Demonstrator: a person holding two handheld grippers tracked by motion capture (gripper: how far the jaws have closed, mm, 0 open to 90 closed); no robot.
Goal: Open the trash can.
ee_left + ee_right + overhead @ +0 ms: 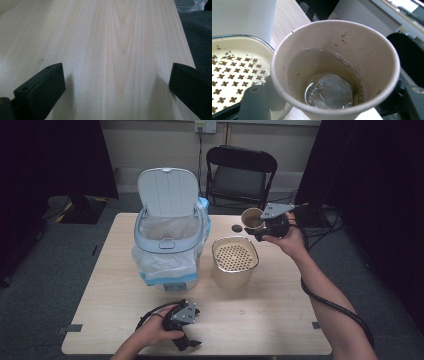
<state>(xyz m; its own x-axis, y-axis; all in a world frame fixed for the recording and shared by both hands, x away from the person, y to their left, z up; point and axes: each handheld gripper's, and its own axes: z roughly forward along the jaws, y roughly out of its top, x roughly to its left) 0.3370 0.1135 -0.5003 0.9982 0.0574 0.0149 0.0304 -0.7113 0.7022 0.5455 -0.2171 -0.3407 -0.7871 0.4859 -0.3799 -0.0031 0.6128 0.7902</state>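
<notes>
A paper cup [334, 72] is pinched between the jaws of the right gripper [265, 227], held in the air just behind and to the right of the perforated strainer container [235, 260]. The cup is tilted, and tea-coloured liquid with a soaked tea bag [329, 91] is seen at its bottom. The tilt toward the strainer suggests the contents are meant to be drained there, solids being kept from liquid. The lidded bin [167, 232], lined with a plastic bag, stands open beside it, presumably for the waste. The left gripper [187, 340] is rested low over the table [120, 50], jaws spread, nothing between them.
</notes>
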